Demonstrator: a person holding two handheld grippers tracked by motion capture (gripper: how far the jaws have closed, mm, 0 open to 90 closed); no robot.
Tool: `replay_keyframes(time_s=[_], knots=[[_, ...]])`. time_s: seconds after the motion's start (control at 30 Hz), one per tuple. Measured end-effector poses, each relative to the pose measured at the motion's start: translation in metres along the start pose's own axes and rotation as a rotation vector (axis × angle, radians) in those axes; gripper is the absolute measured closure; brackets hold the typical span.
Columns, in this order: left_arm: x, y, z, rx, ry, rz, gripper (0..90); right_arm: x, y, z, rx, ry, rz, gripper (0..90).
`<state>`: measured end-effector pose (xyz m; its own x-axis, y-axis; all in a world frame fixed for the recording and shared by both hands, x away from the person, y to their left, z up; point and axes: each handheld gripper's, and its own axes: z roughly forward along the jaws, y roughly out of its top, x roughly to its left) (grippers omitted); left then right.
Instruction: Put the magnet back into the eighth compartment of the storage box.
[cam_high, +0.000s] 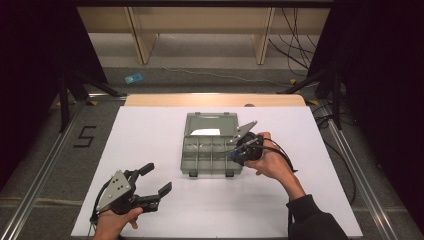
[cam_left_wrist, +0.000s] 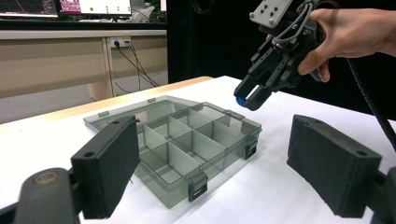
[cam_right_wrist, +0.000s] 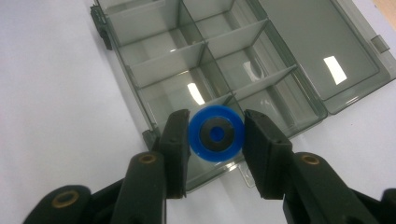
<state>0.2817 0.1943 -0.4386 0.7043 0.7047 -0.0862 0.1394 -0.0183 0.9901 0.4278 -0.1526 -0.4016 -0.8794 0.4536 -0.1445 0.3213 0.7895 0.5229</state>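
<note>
**A:** Right gripper view: right gripper (cam_right_wrist: 216, 135) clamped on a small blue round plastic part with a dark ring at its centre (cam_right_wrist: 216, 134), jaws pressing on opposite sides of its rim. It hangs above the near-right edge of the open smoke-grey clear plastic compartment box (cam_right_wrist: 163, 88), not touching it.

**B:** High view agrees. Box (cam_high: 210, 159) sits mid-sheet on the white table cover (cam_high: 150, 130), lid (cam_high: 210, 124) laid flat behind it. Left gripper (cam_high: 155, 179)?

**A:** Jaws wide apart, nothing between them, well apart from the box at the near-left. Its own view shows the box (cam_left_wrist: 187, 154) with dividers and two dark latches, all compartments looking empty.

**B:** Handling of the blue part?

**A:** Judging by look: light, rigid, smooth-sided, so likely slippery. A rim grip across the widest line seems right; off-centre, it could squirt out. Probably bounces or rolls if dropped high.

**B:** And the box?

**A:** Thin, stiff, light; a nudge could slide it on the sheet.
</note>
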Motion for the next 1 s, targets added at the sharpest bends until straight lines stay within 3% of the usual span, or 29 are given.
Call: replay_keyframes(time_s=[1.0], knots=[[0.000, 0.000, 0.000, 0.000, 0.000, 0.000, 16.4, 0.000, -0.004, 0.018, 0.047, 0.001, -0.004, 62.2]])
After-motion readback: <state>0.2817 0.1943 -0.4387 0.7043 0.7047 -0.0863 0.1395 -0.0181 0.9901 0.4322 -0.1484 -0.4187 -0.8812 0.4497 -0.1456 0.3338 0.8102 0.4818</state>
